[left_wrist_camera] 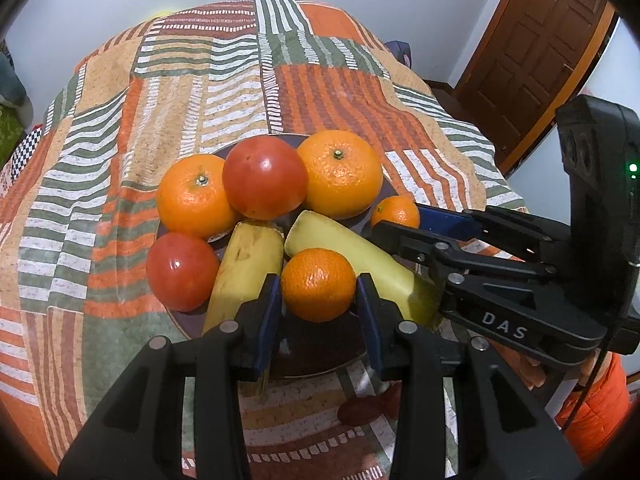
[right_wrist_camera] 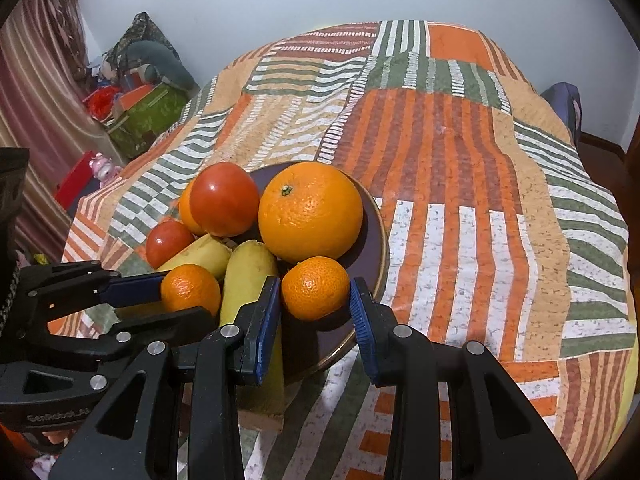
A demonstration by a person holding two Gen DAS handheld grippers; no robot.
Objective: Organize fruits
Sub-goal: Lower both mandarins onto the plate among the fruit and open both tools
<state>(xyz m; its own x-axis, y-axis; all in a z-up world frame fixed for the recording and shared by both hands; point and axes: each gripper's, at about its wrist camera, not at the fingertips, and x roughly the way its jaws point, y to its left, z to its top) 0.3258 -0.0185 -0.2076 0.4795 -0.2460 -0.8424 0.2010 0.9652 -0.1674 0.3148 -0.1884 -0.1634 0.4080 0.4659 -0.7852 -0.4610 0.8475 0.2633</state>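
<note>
patchwork cloth, plate — each tool clamps small mandarin: left tool, right tool.

A bed covered by a patchwork spread of orange, green, tan and white stripes carries everything. A dark round plate with a thin gold rim lies directly on the spread, towards the near edge.
</note>
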